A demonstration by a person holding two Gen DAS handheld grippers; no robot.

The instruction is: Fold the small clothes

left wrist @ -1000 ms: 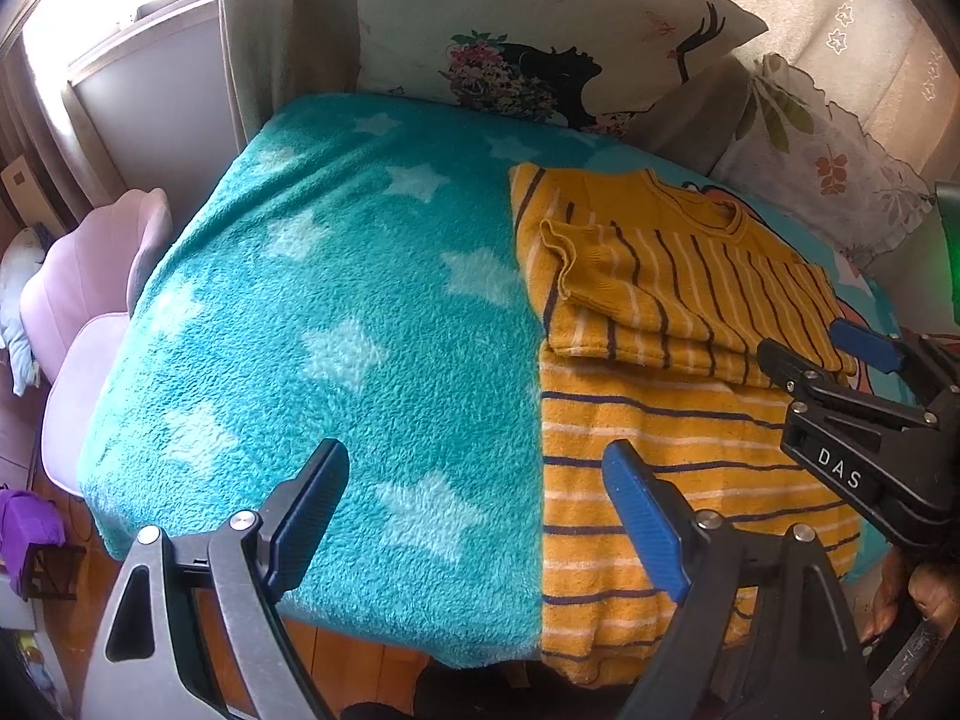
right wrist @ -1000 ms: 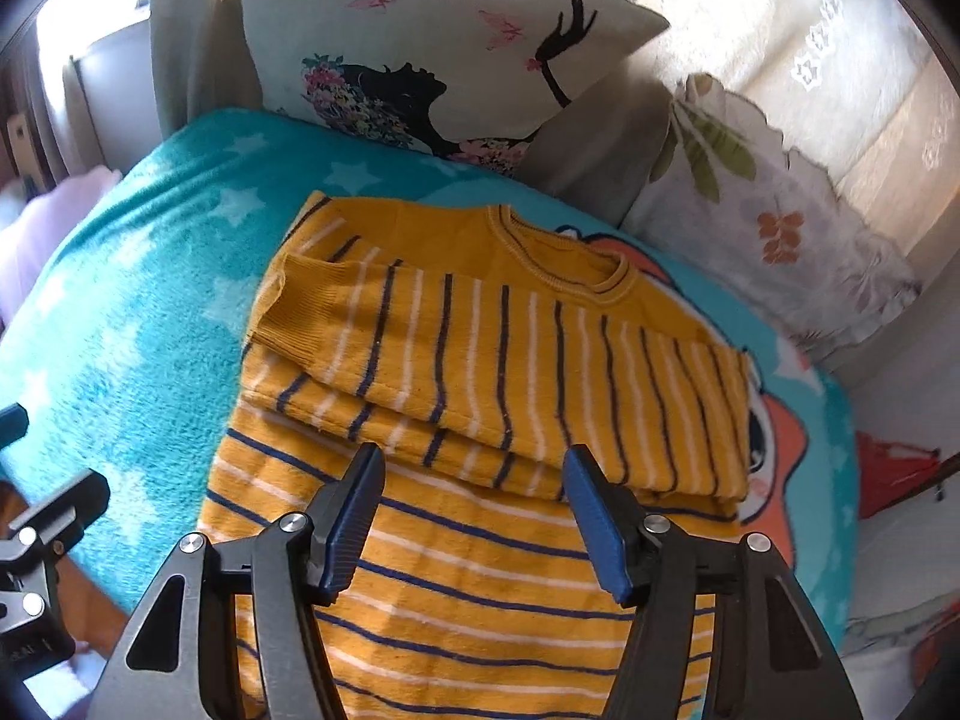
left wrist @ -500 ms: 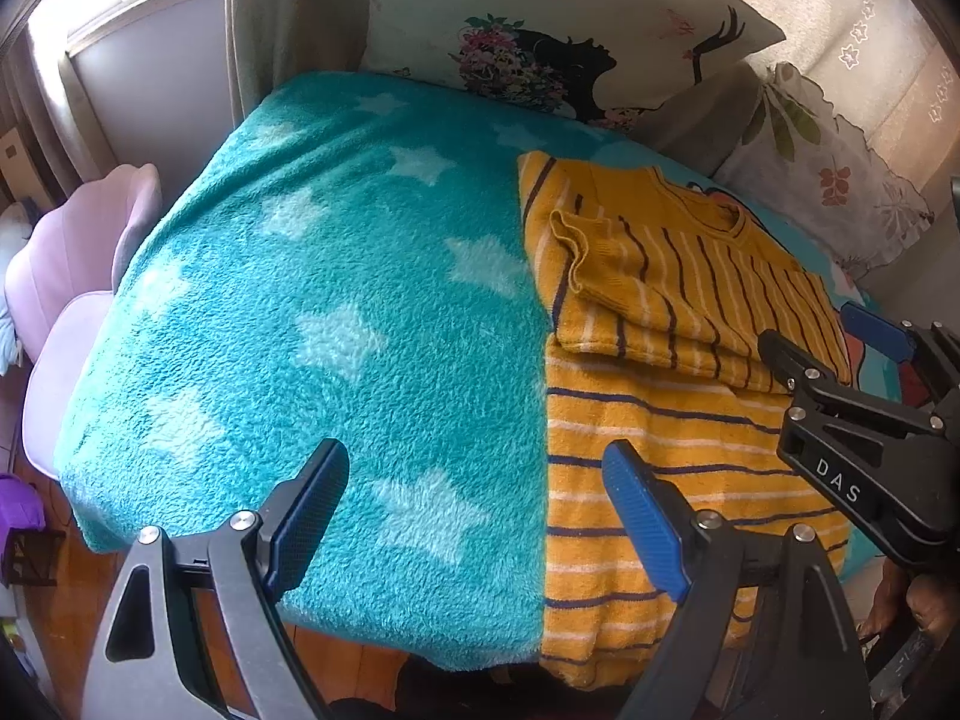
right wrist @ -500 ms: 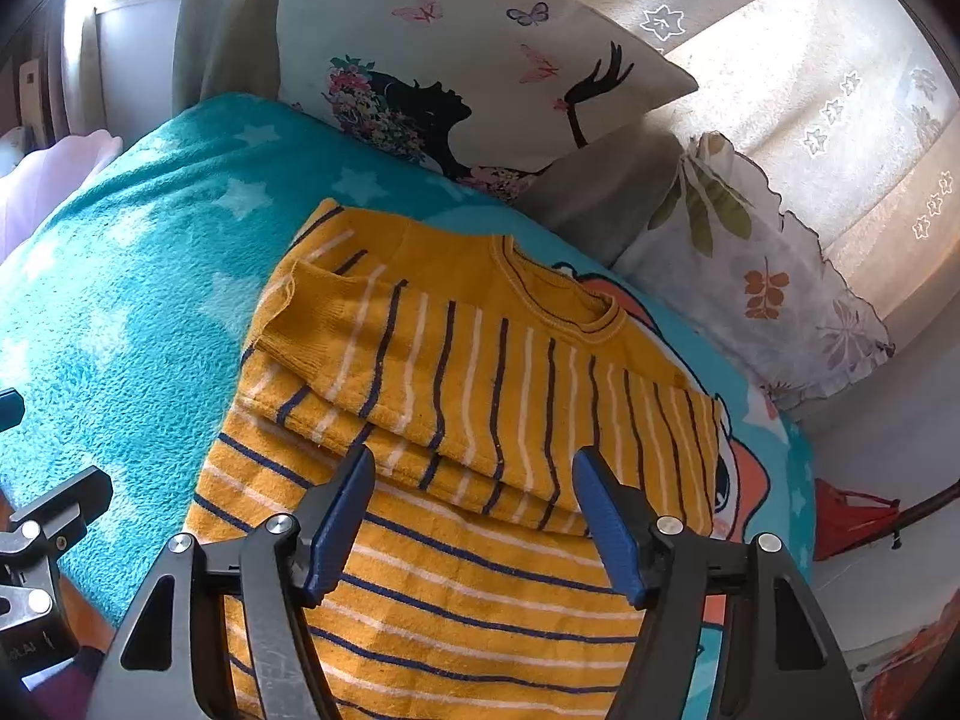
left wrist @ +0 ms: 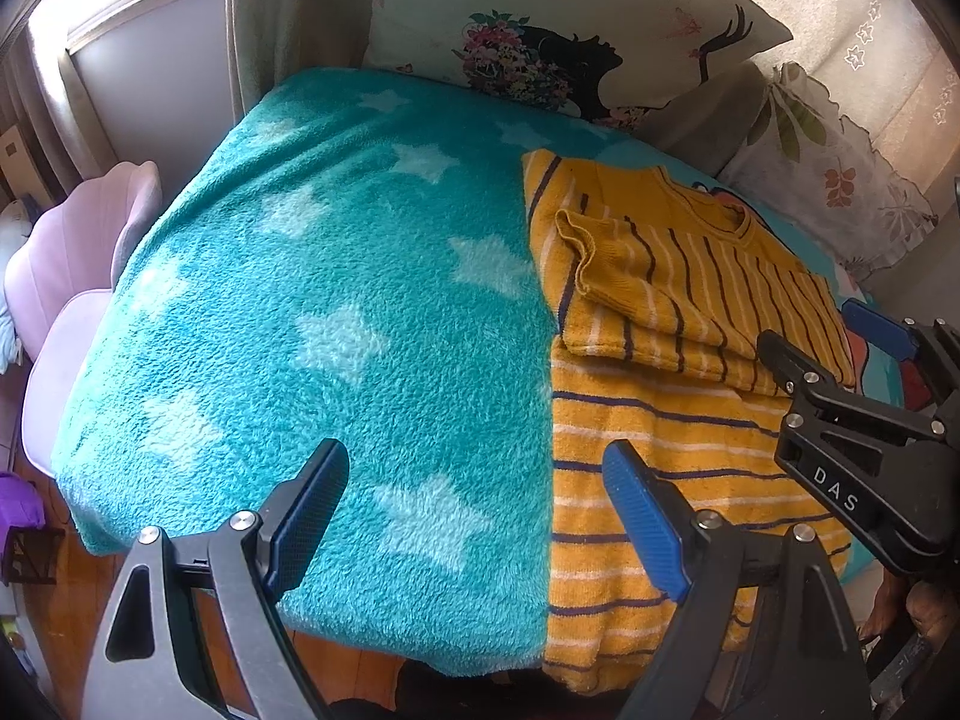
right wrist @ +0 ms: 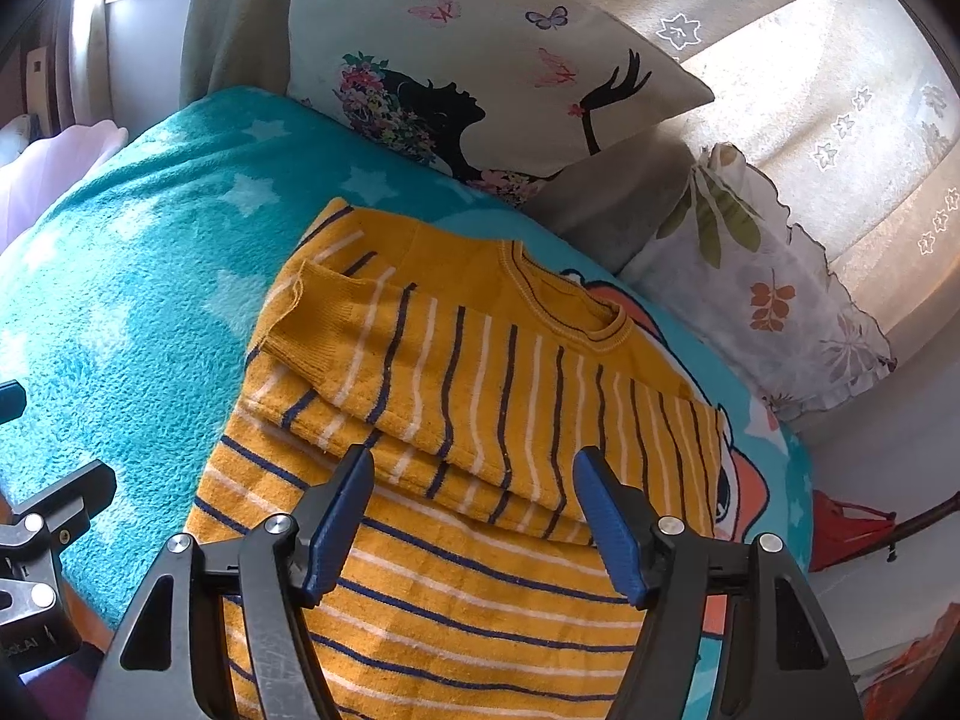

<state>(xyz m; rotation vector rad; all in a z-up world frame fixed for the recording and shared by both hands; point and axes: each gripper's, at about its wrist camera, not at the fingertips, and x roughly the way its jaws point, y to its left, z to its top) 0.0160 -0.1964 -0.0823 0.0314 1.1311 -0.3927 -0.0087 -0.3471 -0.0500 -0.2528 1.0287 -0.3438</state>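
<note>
Left wrist view: The left gripper [left wrist: 474, 519] hangs with its jaws spread wide and nothing between them, above the near edge of the teal star blanket [left wrist: 312, 324] that covers the bed. The yellow striped sweater [left wrist: 672, 408] lies flat on the blanket to the right, sleeves folded across the chest, hem draped over the near edge. The right gripper [left wrist: 840, 354] is seen from the side above the sweater's right portion. To do the next fold well, judged from this layout: take the hem at the left corner, pinch both knit layers, and carry it toward the collar without dragging the folded sleeves.

Right wrist view: The right gripper [right wrist: 474, 516] is likewise spread apart and empty, poised over the sweater [right wrist: 480, 396] just below the lower edge of the folded sleeves. Match its grasp on the right hem corner so both corners lift level.

Surroundings: A printed silhouette pillow [right wrist: 480, 60] and a leaf-pattern pillow [right wrist: 774, 294] stand near the collar end; keep the fold short of them. A lilac chair [left wrist: 66, 276] sits left of the bed, well apart. Nothing lies on the sweater.
</note>
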